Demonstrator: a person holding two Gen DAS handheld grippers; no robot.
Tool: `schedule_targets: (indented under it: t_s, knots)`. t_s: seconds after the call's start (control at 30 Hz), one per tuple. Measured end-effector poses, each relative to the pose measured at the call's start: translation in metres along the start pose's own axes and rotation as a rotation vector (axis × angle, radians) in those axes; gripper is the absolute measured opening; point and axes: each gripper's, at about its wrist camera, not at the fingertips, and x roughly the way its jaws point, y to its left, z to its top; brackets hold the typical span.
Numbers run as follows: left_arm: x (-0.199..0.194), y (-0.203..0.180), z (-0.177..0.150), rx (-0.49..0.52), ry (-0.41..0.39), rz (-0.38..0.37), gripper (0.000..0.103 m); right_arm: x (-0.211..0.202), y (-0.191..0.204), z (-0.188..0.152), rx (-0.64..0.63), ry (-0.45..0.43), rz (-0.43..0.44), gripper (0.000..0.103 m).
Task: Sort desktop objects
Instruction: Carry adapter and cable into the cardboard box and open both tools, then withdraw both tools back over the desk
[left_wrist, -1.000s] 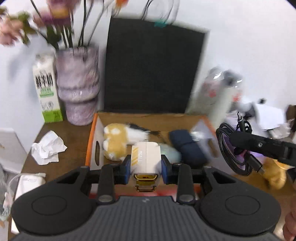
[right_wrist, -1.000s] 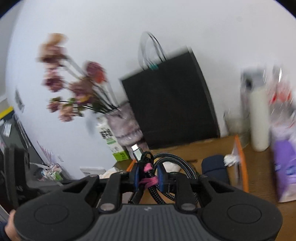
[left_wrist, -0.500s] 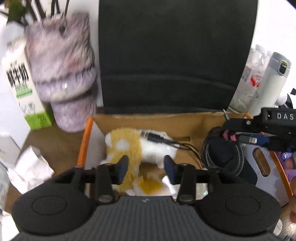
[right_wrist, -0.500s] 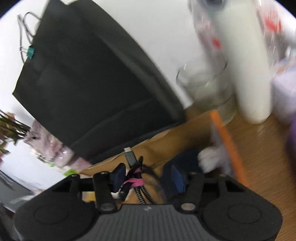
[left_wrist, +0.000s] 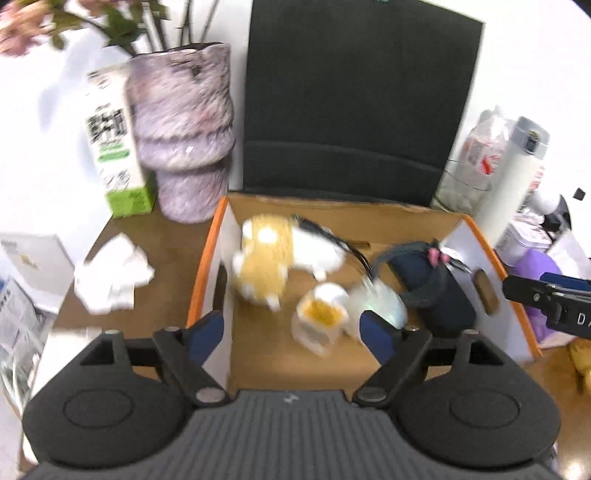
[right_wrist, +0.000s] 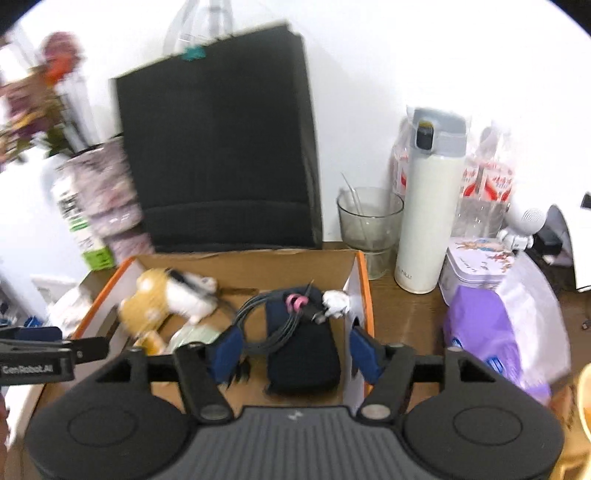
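Left gripper (left_wrist: 291, 328) over the near left part of the cardboard box (left_wrist: 207, 266), jaws opening with nothing pressed between the pads; left pad above the box's left wall, right pad beside a pale green item (left_wrist: 384, 302). Small white-and-yellow device (left_wrist: 321, 317) lying loose on the box floor ahead of the pads, near the plush toy (left_wrist: 273, 258); a second ago clamped in these jaws, now released. Right gripper (right_wrist: 291, 349) over the near right part of the box (right_wrist: 364, 280), jaws opening, pads clear of everything, right pad close to the right wall. Coiled cable (right_wrist: 273, 317) with pink tie resting on the dark blue case (right_wrist: 303, 354); a second ago pinched in the right jaws, now dropped. Open brown floor only along the near edge and a strip at the back of the box. Box hemmed in by a black bag (right_wrist: 221, 147) behind, vase (left_wrist: 181, 133) and milk carton (left_wrist: 114, 140) to the left, glass (right_wrist: 369, 225) and white flask (right_wrist: 428, 206) to the right. Crumpled tissue (left_wrist: 114, 273) on the desk left of the box.
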Motion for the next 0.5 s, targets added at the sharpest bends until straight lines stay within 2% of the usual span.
schedule_targets:
  t_s: [0.1,0.13,0.2,0.33,0.4,0.5]
  knots:
    - [-0.035,-0.009,-0.046,-0.033,-0.037,0.018,0.092,-0.03,0.003,-0.029,-0.023,-0.037,-0.007,0.075]
    - [-0.048,-0.012,-0.063,-0.031,-0.06,-0.001,0.093,-0.041,0.003,-0.045,-0.025,-0.046,0.01,0.075]
    - [-0.075,-0.023,-0.1,0.014,-0.122,-0.026,0.101,-0.058,0.002,-0.069,-0.034,-0.051,0.034,0.076]
    - [-0.113,-0.038,-0.157,0.056,-0.202,-0.029,0.102,-0.094,0.01,-0.125,-0.09,-0.081,-0.011,0.077]
    - [-0.125,-0.039,-0.18,0.047,-0.213,-0.03,0.102,-0.112,0.008,-0.152,-0.066,-0.089,0.022,0.086]
    - [-0.142,-0.037,-0.215,0.067,-0.249,-0.016,0.103,-0.133,0.004,-0.187,-0.045,-0.072,0.027,0.086]
